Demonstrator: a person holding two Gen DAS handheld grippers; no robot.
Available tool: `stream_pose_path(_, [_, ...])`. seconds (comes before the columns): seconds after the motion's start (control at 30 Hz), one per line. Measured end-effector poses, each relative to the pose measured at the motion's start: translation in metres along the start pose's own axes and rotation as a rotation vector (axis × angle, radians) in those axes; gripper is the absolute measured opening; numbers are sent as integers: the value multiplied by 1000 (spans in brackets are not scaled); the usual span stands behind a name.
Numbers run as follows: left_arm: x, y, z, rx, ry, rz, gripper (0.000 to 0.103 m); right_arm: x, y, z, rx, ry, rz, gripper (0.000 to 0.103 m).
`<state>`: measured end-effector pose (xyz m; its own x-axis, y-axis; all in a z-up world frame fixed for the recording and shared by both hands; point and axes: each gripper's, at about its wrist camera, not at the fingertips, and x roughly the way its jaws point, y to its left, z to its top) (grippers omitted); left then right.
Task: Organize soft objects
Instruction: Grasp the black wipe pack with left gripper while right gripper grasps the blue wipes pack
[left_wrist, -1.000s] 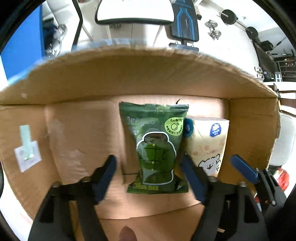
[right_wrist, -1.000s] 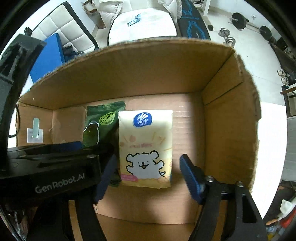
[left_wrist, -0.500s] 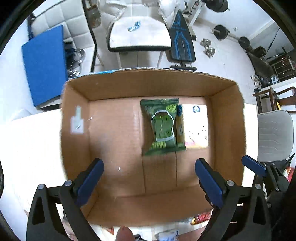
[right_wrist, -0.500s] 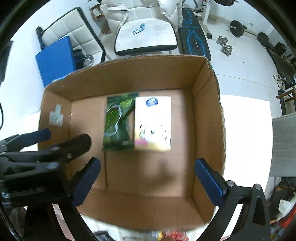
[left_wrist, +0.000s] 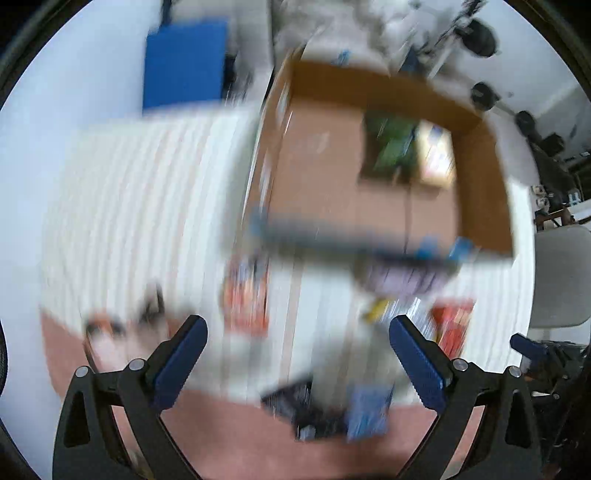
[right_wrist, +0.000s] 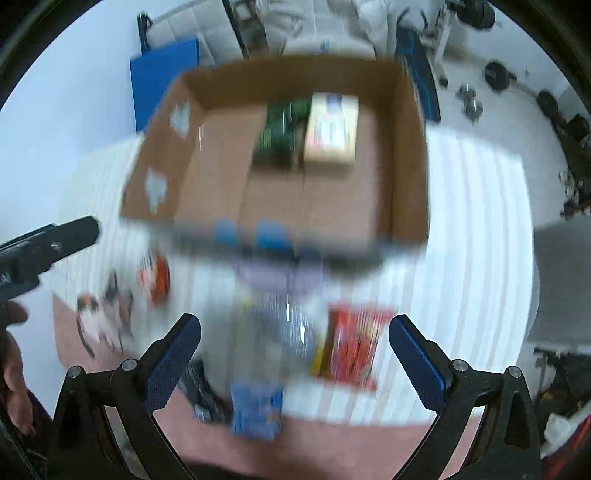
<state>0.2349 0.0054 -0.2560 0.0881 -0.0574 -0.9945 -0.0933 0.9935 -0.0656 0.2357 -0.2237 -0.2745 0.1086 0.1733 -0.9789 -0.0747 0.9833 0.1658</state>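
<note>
Both views are motion-blurred. A cardboard box (left_wrist: 480, 177) (right_wrist: 406, 147) holds a green pouch (left_wrist: 391, 147) (right_wrist: 282, 133) beside a cream tissue pack (left_wrist: 436, 155) (right_wrist: 332, 129) at its far end. My left gripper (left_wrist: 299, 354) is open and empty, well back from the box over the white table. My right gripper (right_wrist: 295, 350) is open and empty, above several loose packs: a red one (right_wrist: 351, 343), a blue one (right_wrist: 256, 410) and a silvery one (right_wrist: 291, 328).
The white table (right_wrist: 472, 221) carries more blurred items: an orange-red pack (left_wrist: 247, 299) (right_wrist: 155, 277), a purple thing (right_wrist: 273, 277) by the box's near wall, and a dark object (left_wrist: 291, 402). A blue panel (left_wrist: 184, 62) and gym gear lie beyond.
Both grippers have pulled up and back out of the box, staying open. The pouch and tissue pack stay in the box. The table and loose packs have come into view.
</note>
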Motion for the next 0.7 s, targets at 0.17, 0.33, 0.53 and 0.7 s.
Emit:
stream_pose_path(0.17, [87, 29, -66, -121, 267, -97, 82, 84, -1, -78, 105, 201, 140, 101])
stream_pose_path(0.33, [130, 32, -91, -154, 369, -113, 79, 134, 13, -110, 160, 252, 194, 90])
stream_pose_path(0.53, [149, 28, -104, -177, 412, -134, 79, 157, 23, -120, 137, 266, 113, 53])
stream_pose_path(0.7, [167, 11, -110, -175, 443, -143, 79, 140, 5, -127, 125, 250, 33, 49])
